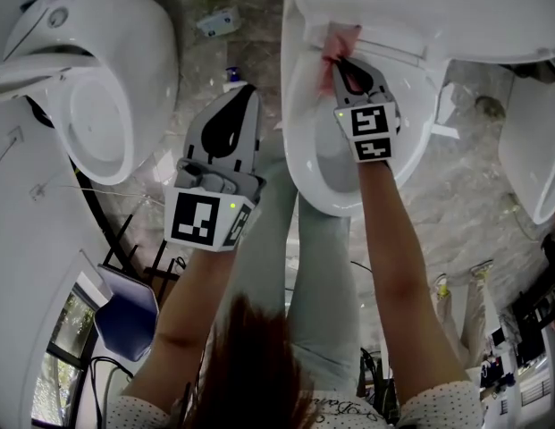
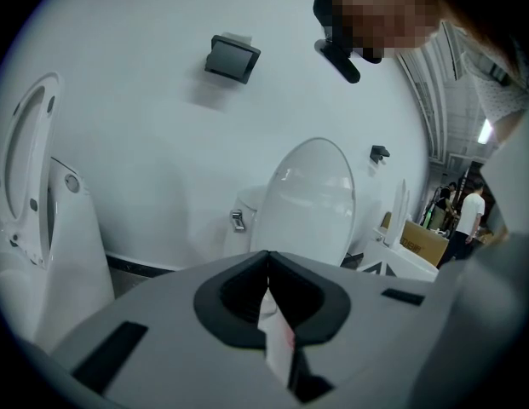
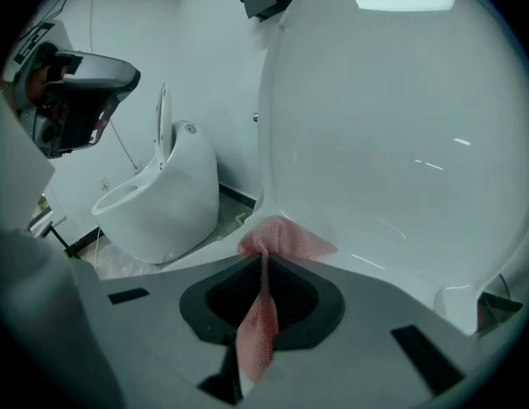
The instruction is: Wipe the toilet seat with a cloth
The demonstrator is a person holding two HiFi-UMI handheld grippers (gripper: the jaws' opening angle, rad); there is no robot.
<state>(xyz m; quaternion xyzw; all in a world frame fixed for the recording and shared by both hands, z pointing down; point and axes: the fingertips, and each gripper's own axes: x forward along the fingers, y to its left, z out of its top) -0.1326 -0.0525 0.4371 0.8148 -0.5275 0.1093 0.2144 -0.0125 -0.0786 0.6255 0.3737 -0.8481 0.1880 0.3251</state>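
In the head view the white toilet seat (image 1: 299, 105) rings the bowl at top centre, with its lid (image 1: 438, 7) raised behind. A pink cloth (image 1: 341, 38) lies bunched on the seat's rear left part, near the hinge. My right gripper (image 1: 335, 61) is shut on it. The right gripper view shows the cloth (image 3: 285, 239) pressed where the seat meets the lid (image 3: 400, 126), its tail hanging behind the right gripper (image 3: 264, 254). My left gripper (image 1: 246, 92) hovers over the floor left of the bowl, away from the seat. The left gripper (image 2: 267, 256) is shut. A thin white strip shows behind its jaws.
A second toilet (image 1: 89, 105) stands at the left and another white fixture (image 1: 536, 150) at the right edge. Small items (image 1: 219, 21) lie on the marbled floor between the toilets. A blue chair (image 1: 125, 315) is at lower left. A toilet with a raised lid (image 2: 313, 198) stands against the wall.
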